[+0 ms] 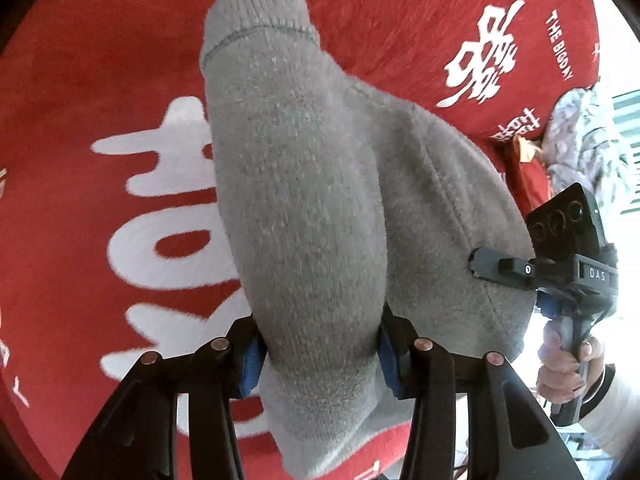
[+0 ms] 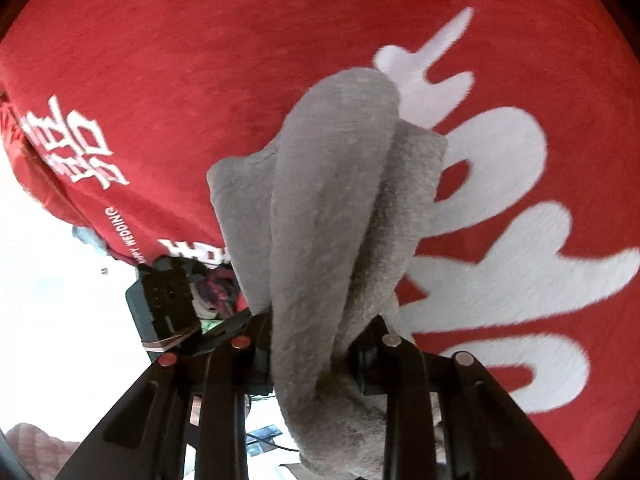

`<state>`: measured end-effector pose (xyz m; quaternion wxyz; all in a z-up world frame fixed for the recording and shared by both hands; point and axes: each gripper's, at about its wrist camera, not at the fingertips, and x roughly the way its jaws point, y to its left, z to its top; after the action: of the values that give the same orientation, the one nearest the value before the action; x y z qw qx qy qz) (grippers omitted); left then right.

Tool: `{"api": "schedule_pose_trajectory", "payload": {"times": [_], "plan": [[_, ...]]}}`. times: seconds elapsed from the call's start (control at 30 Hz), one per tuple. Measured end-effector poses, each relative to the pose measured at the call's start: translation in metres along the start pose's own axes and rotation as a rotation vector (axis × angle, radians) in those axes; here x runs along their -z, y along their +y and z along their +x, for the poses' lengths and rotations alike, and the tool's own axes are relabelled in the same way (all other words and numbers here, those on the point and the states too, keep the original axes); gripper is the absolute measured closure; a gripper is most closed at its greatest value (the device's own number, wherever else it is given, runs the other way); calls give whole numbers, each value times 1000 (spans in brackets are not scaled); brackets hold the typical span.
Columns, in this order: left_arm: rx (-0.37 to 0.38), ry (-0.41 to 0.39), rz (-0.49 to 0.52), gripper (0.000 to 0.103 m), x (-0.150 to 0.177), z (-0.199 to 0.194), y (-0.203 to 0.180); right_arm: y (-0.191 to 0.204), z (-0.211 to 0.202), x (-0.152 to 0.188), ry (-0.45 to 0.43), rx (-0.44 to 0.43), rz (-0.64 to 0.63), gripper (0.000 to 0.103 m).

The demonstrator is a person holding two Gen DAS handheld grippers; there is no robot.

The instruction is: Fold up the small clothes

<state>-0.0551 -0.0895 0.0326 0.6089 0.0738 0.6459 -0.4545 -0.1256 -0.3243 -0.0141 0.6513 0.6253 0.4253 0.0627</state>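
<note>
A small grey knitted garment (image 1: pixel 304 184) hangs lifted above a red blanket (image 1: pixel 80 80) with white lettering. My left gripper (image 1: pixel 320 356) is shut on a bunched fold of it, the ribbed cuff pointing away at the top. My right gripper (image 2: pixel 312 352) is shut on another bunched part of the same garment (image 2: pixel 336 200). The right gripper also shows in the left wrist view (image 1: pixel 504 268), pinching the garment's right edge, held by a hand. Both sets of fingertips are hidden by the cloth.
The red blanket (image 2: pixel 180 60) covers the whole surface under both grippers. A patterned grey-white cloth (image 1: pixel 580 140) lies at the blanket's far right edge. A dark device (image 2: pixel 160 304) sits beyond the blanket's left edge in the right wrist view.
</note>
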Motion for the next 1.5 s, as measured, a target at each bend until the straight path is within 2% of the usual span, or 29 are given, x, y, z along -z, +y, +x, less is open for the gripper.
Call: {"api": "schedule_pose_trajectory", "payload": {"times": [0.23, 0.4, 0.6, 0.67, 0.7, 0.73, 0.77, 0.83, 0.93, 1.07, 1.1, 1.13, 1.17, 1.23, 1.3, 1.4, 1.5], "plan": [[-6, -6, -9, 54, 35, -56, 32, 39, 30, 42, 26, -24, 3, 73], [-70, 23, -14, 54, 73, -87, 74, 42, 55, 79, 66, -52, 39, 73], [-128, 74, -60, 54, 102, -78, 129, 37, 116, 107, 123, -11, 66, 73], [-166, 72, -65, 54, 107, -72, 143, 34, 132, 106, 142, 49, 44, 73], [-187, 56, -78, 54, 110, -70, 152, 35, 139, 103, 148, 108, 13, 73], [-188, 45, -88, 54, 110, -70, 157, 37, 142, 101, 142, 154, -16, 72], [-165, 28, -109, 54, 112, -71, 164, 42, 144, 94, 126, 240, -68, 71], [-158, 8, -123, 54, 113, -74, 167, 48, 145, 86, 124, 334, -118, 69], [-212, -13, -88, 48, 119, -83, 166, 58, 139, 82, 120, 480, -212, 63], [-288, -36, -83, 48, 121, -94, 158, 56, 106, 84, 31, 694, -282, 64], [-327, -45, -85, 48, 124, -103, 159, 55, 97, 84, 10, 714, -274, 71], [-354, -52, -82, 48, 125, -108, 158, 53, 87, 85, -14, 748, -269, 90], [-373, -62, -76, 48, 127, -115, 157, 53, 80, 87, -26, 769, -270, 94], [-349, -82, -74, 48, 127, -125, 153, 58, 72, 94, -43, 734, -271, 94], [-306, -96, -68, 48, 128, -132, 145, 68, 64, 107, -41, 633, -289, 94], [-231, -93, -34, 48, 130, -127, 125, 87, 73, 127, -15, 555, -333, 94], [-248, -61, -20, 48, 133, -101, 112, 94, 99, 145, 38, 536, -348, 94]]}}
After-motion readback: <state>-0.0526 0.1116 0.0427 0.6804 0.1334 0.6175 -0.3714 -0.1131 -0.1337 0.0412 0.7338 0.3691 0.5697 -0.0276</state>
